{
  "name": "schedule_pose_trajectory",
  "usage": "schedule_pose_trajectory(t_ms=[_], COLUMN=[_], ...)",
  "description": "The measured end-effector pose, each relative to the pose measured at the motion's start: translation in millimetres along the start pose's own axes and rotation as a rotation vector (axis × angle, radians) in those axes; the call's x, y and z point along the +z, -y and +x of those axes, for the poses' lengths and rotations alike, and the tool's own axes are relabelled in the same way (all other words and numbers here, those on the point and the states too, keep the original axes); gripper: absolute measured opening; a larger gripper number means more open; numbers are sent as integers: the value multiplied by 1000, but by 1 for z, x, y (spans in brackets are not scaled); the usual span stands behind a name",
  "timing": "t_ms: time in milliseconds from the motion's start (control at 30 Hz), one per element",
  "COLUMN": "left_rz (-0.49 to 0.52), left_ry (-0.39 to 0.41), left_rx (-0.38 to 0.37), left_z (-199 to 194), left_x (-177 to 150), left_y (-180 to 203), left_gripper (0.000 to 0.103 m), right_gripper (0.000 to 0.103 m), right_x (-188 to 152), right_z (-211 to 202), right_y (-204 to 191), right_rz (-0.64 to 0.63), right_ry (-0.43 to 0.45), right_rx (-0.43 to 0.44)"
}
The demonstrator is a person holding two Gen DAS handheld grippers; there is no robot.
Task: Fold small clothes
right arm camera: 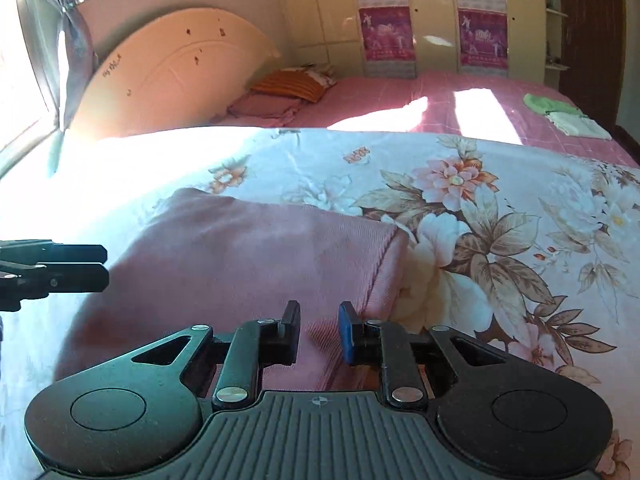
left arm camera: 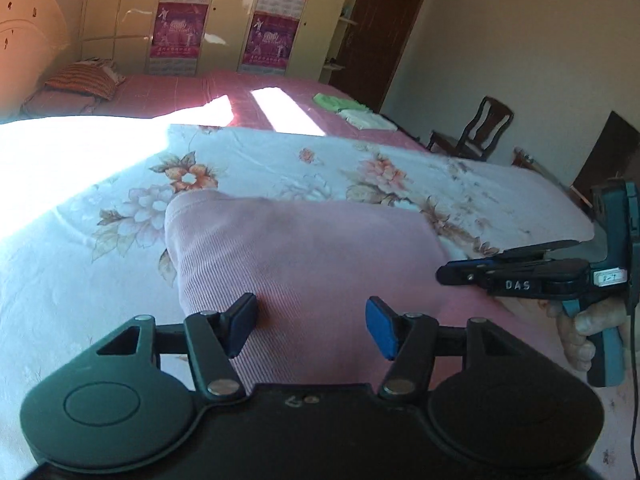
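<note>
A folded pink ribbed knit garment lies on the floral white bedsheet. The left hand-held gripper is spread above it; the right hand-held gripper stands slightly parted over its edge, pinching nothing.

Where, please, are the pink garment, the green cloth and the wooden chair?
pink garment (left arm camera: 304, 248): left wrist view, middle of its ribbed top.
green cloth (right arm camera: 540, 103): right wrist view, its left lobe.
wooden chair (left arm camera: 486, 124): left wrist view, its backrest.
</note>
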State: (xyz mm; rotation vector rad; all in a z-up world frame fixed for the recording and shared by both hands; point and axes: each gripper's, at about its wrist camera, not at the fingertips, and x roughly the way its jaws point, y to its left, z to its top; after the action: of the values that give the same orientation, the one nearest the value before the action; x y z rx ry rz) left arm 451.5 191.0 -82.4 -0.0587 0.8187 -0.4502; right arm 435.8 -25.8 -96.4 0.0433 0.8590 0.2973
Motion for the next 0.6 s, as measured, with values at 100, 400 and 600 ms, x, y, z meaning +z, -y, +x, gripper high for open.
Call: schedule_pose_trajectory(t_ms=[100, 400, 600], left_rz=[19, 62, 59], left_ry=[-26, 30, 52], left_rx=[31, 72, 87], left_z=[10, -24, -53], left_x=[-7, -13, -31], left_y=[2, 14, 33], left_gripper=[59, 58, 59], right_gripper=[0, 0, 0], right_x=[-3, -2, -21], right_z=[12, -28, -68], right_y=[19, -5, -35], right_rz=[55, -28, -138], right_ry=[-15, 64, 89], right_rx=[0, -36, 19])
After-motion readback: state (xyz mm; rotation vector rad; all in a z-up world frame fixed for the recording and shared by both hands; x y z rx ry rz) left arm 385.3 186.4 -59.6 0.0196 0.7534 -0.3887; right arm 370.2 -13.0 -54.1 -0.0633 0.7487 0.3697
